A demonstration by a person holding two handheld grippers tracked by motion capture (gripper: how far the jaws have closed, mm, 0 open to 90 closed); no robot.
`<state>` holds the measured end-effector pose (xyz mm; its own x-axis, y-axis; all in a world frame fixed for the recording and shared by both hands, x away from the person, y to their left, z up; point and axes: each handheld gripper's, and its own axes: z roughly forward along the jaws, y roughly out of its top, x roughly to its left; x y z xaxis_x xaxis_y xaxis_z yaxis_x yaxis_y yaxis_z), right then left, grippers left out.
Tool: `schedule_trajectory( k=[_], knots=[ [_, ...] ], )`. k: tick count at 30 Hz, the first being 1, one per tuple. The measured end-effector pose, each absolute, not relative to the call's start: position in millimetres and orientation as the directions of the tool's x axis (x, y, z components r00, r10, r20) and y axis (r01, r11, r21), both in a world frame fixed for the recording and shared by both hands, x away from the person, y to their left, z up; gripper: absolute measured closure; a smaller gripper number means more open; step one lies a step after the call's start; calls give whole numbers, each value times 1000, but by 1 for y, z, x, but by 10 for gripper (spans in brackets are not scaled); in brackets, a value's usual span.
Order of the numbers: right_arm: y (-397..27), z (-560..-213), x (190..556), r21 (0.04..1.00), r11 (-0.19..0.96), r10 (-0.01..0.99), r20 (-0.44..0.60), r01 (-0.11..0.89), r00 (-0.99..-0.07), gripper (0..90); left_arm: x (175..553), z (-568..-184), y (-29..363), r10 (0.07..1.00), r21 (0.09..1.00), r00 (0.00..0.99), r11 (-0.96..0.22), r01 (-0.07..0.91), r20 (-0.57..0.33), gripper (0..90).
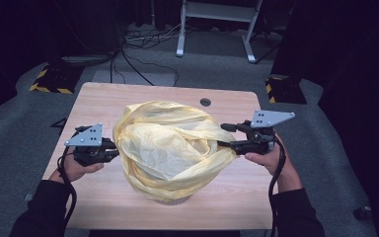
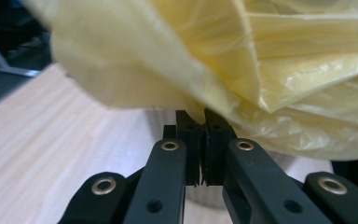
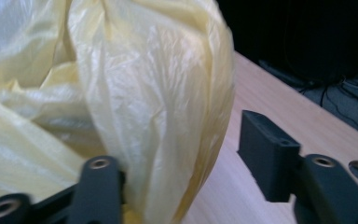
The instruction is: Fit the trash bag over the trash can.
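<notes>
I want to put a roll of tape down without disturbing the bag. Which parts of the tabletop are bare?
The far strip of the light wooden table, behind the crumpled yellow plastic bag, is bare apart from the round cable hole. So are both near corners. The middle is crowded.

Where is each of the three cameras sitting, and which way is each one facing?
High view: above the person's side, looking forward and down on the wooden table; both forearms, the left gripper and the right gripper show.
Left gripper view: rides the left gripper, looking along its jaws, shut on the yellow plastic bag.
Right gripper view: rides the right gripper, jaws apart, bag plastic between them.
Shared: all three show the bag and the tabletop.
</notes>
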<state>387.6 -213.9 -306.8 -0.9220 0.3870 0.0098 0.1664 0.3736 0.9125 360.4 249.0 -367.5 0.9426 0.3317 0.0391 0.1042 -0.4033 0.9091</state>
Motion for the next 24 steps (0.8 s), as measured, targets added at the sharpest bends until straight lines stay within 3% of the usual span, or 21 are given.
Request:
schedule_trajectory(
  k=[5,13,18,20,24],
  knots=[
    [-214,-296,385,933,328,353,22,145,-935,293,366,-364,245,374,899,926,-422,120,52,880],
    [-217,-294,390,968,189,397,79,166,-915,281,371,-369,235,373,881,926,-453,136,49,880],
    [-213,-300,391,980,85,465,123,182,-877,437,371,-373,232,358,876,933,-461,140,39,880],
    [-209,-304,393,975,71,511,145,210,-847,547,371,-376,231,349,878,937,-456,145,27,880],
    [-199,-307,393,960,50,625,184,274,-759,634,372,-381,226,338,871,941,-467,153,16,880]
  ],
)
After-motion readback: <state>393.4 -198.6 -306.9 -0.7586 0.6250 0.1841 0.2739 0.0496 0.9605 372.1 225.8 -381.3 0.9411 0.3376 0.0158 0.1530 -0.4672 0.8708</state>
